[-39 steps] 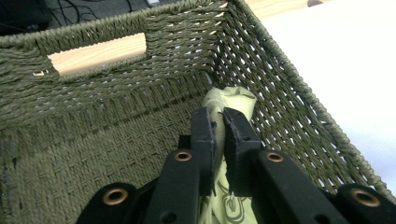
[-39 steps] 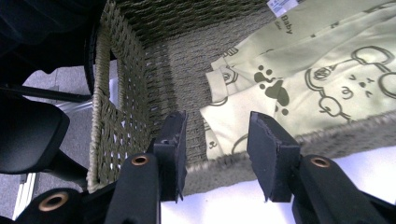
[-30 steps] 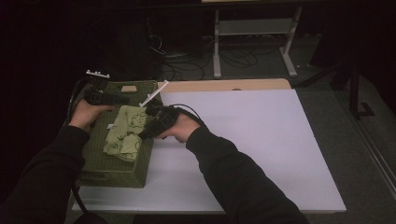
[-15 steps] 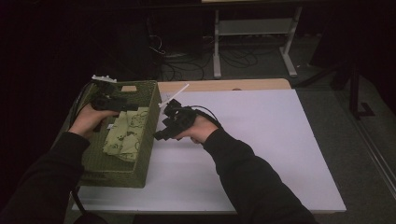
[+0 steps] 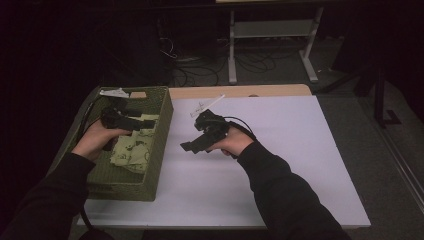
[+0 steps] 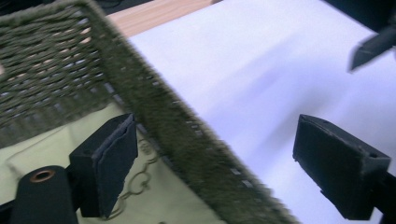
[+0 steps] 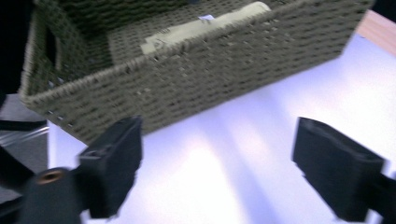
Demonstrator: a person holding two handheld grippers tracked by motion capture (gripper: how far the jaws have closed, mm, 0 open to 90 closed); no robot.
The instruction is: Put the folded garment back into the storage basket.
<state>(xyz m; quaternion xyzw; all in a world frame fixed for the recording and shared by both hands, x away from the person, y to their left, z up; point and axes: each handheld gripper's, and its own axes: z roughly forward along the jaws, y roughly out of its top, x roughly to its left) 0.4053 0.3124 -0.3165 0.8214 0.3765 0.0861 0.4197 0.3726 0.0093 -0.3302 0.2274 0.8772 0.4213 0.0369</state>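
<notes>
Dark floor and tangled cables are surrounding the white table (image 5: 280,150) where we are working, with a woven green basket (image 5: 161,131) sitting at its left end. We are holding our left gripper (image 5: 122,120) over the basket with its jaws spread wide and empty, straddling the basket's rim (image 6: 187,135) in the left gripper view. Just below, the pale green patterned cloth (image 5: 132,150) is lying crumpled inside the basket. Our right gripper (image 5: 200,140) is hovering over bare tabletop just beside the basket, its jaws likewise parted and gripping nothing.

We are judging the rim to be the main hazard: closing or dropping the left gripper from here could catch the weave and drag or tip the basket. A loose cloth may also bunch or snag on the wall when lifted. A white tag (image 5: 114,92) and a slim white stick (image 5: 210,104) are lying at the far side, clear of us.
</notes>
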